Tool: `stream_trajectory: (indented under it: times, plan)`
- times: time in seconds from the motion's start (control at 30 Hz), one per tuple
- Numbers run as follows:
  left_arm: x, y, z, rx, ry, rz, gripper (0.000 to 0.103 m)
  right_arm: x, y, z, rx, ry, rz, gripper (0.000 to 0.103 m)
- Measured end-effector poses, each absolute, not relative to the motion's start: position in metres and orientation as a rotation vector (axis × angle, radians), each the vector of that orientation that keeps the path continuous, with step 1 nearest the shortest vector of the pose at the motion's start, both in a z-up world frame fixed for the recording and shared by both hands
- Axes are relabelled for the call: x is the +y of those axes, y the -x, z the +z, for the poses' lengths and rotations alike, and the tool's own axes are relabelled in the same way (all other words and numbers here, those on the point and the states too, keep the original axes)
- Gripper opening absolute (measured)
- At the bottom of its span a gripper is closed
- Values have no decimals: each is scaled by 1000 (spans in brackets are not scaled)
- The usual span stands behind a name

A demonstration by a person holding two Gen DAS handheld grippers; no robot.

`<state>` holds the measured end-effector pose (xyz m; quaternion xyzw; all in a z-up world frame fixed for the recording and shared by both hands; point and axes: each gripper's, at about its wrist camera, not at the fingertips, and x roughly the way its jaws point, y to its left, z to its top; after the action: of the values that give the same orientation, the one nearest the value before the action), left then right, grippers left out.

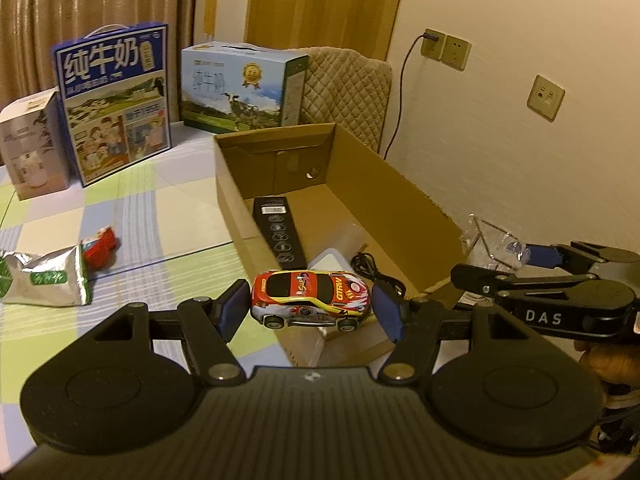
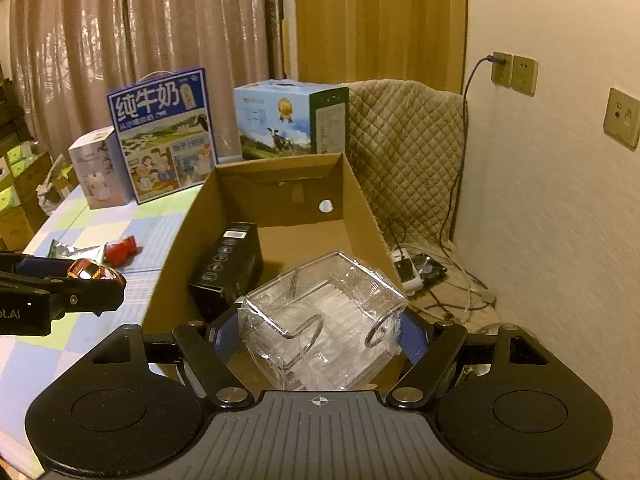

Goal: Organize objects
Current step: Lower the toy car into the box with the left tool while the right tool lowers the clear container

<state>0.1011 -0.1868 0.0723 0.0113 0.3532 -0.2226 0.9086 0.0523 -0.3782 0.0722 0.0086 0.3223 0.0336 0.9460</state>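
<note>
A red and yellow toy race car with white flame decals sits pinched lengthwise between the left gripper's pads above the cardboard box's near edge. The right gripper clamps a clear plastic container over the box, beside a black carton.

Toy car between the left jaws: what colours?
Toy car: red body, yellow trim, black roof and windows, white nose and lower sides with decals. Left wrist view shows it best.

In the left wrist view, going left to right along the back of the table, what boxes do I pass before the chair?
White box → tall blue milk carton → light blue milk carton → quilted chair back.
</note>
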Motion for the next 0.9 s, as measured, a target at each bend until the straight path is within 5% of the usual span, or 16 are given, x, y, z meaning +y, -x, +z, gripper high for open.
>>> stream_trajectory:
  times: [0.9]
  plan:
    - [-228, -159, 59, 772, -62, -528, 62, -396, -103, 63, 670, 8, 52, 75]
